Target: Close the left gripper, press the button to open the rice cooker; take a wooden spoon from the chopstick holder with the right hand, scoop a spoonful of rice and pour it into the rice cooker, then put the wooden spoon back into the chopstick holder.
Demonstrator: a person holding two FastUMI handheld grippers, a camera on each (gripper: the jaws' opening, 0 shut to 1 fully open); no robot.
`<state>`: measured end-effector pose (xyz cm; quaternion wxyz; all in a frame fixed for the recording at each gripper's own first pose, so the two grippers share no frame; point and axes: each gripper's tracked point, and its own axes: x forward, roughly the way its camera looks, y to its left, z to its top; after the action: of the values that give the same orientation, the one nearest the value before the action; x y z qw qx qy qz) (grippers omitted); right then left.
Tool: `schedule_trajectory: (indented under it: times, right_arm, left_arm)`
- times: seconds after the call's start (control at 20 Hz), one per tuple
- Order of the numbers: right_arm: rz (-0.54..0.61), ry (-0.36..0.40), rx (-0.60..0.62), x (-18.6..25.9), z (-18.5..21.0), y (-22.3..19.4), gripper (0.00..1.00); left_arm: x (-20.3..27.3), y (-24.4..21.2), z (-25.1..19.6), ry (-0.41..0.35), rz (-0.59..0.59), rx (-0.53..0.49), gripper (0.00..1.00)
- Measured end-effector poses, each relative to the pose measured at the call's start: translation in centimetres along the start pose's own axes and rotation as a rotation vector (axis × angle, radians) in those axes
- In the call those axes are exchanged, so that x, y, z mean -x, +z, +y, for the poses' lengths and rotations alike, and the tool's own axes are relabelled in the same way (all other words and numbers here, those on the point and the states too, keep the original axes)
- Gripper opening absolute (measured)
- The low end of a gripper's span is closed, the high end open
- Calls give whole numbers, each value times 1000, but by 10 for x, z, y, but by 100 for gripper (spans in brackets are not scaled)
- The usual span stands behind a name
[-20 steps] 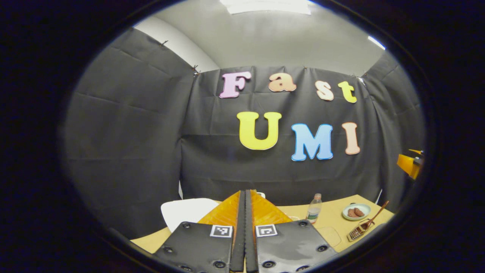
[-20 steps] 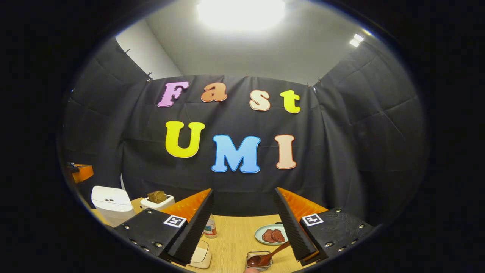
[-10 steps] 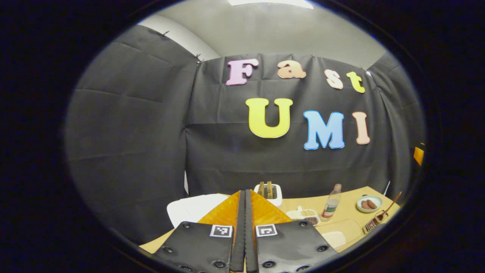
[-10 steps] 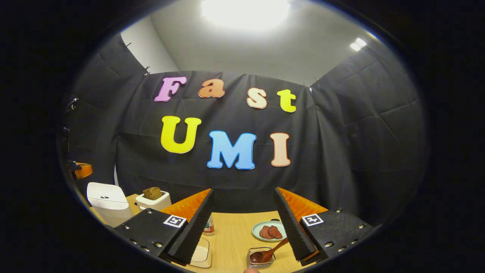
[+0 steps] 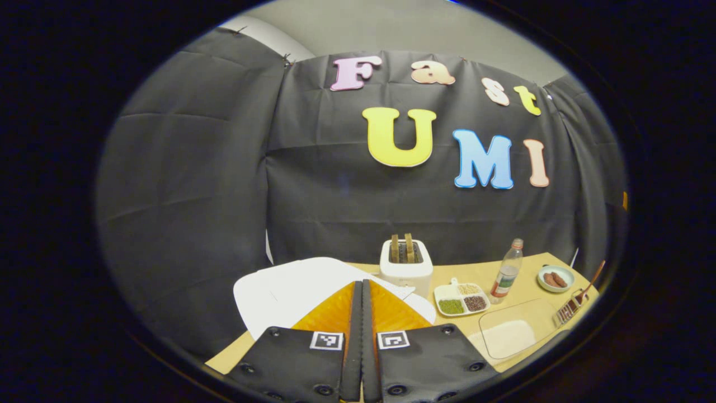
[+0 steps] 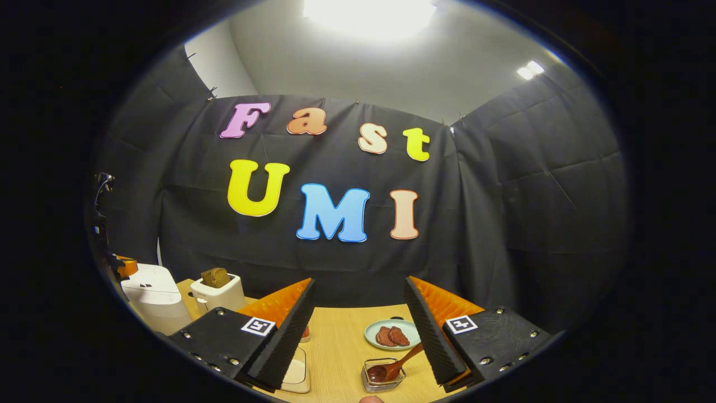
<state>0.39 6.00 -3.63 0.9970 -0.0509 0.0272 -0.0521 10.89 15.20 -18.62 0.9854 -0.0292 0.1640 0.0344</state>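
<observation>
The white rice cooker (image 5: 291, 291) stands with its lid down just beyond my left gripper (image 5: 361, 336), whose fingers are pressed together with nothing between them. In the right gripper view the same rice cooker (image 6: 151, 296) sits at the far left. The wooden spoon (image 6: 400, 364) leans in the wire chopstick holder (image 6: 383, 376) on the table, low between the fingers of my right gripper (image 6: 359, 282), which is open and holds nothing. From the left gripper view, the spoon (image 5: 591, 280) and holder (image 5: 569, 309) lie far right. A clear container of rice (image 5: 512, 336) rests near the table's front.
On the wooden table (image 6: 341, 347) stand a white toaster (image 5: 405, 263) with bread slices, a divided dish of beans (image 5: 461, 299), a bottle (image 5: 506, 274) and a green plate of sausages (image 6: 391, 334). Black cloth walls close the back and sides.
The left gripper view has tipped down towards the table, so the rice cooker, toaster and bean dish have come into view. The right gripper has tipped down a little and stays open.
</observation>
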Motion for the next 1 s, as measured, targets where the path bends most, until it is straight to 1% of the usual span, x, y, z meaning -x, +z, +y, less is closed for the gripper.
schedule_trajectory:
  times: [0.15,0.3,0.35,0.4,0.45,0.55,0.6,0.65,0.8,1.0]
  right_arm:
    - [-1,-12,30,5,4,-1,95]
    - [4,-21,51,10,4,-3,95]
    - [8,-24,52,12,6,-4,95]
    - [12,-25,54,12,7,-5,95]
    - [16,-25,55,12,8,-5,95]
    - [21,-26,54,13,10,-6,95]
    - [18,-25,53,14,11,-4,95]
    - [16,-23,53,15,12,-4,95]
    - [17,-19,57,17,12,-6,95]
    - [37,-3,38,13,13,-12,95]
  left_arm:
    - [-12,-20,10,7,37,-5,8]
    - [-20,-31,11,-5,54,-3,8]
    - [-20,-37,12,-6,63,-4,11]
    - [-22,-41,13,-8,75,-2,8]
    - [-22,-44,14,-11,85,2,8]
    - [-21,-46,15,-18,87,4,8]
    - [-20,-49,16,-22,96,6,11]
    - [-22,-47,16,-25,84,9,9]
    - [-29,-49,17,-17,94,68,9]
    - [-29,-47,14,-22,90,49,9]
